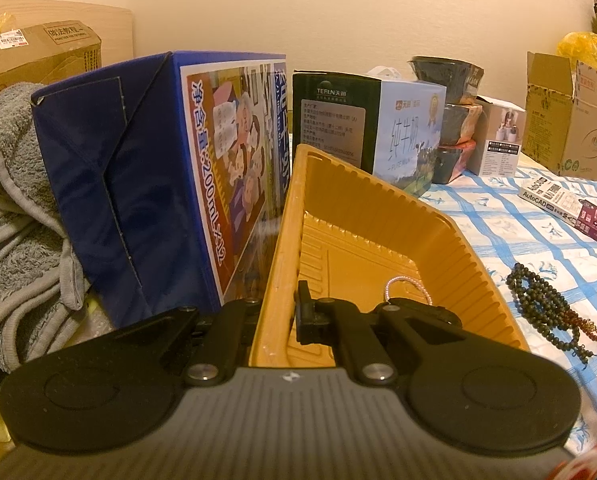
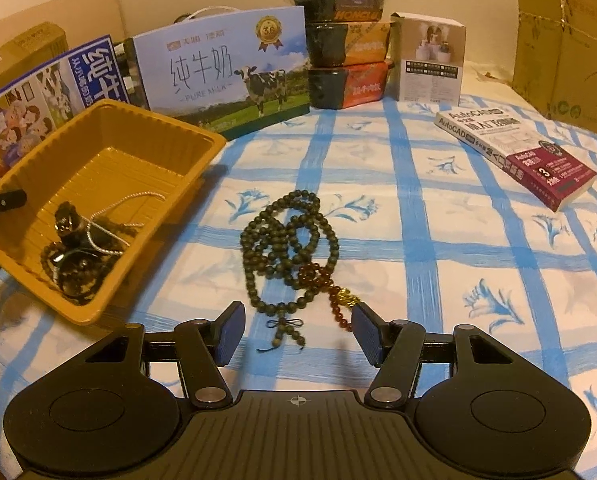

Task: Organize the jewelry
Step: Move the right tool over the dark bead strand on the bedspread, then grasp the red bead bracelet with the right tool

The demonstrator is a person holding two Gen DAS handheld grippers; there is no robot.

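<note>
A yellow plastic tray (image 2: pixel 186 178) stands at the left of the blue-checked cloth; it also shows in the left wrist view (image 1: pixel 478 264). My left gripper (image 1: pixel 276 312) is shut on the tray's near wall, one finger inside and one outside. In the tray lie dark bead bracelets (image 2: pixel 78 272) and a silver chain (image 2: pixel 110 236). A long dark-green bead necklace (image 2: pixel 286 248) with red beads and a gold charm lies on the cloth; it also shows in the left wrist view (image 1: pixel 538 300). My right gripper (image 2: pixel 296 332) is open just before its near end.
Milk cartons (image 2: pixel 222 68) and a blue box (image 1: pixel 146 184) stand behind the tray. Stacked food bowls (image 2: pixel 346 40), a small white box (image 2: pixel 430 60), an AutoCAD book (image 2: pixel 514 152) and a cardboard box (image 2: pixel 566 48) lie further back and right. Grey towels (image 1: pixel 14 216) lie at the left.
</note>
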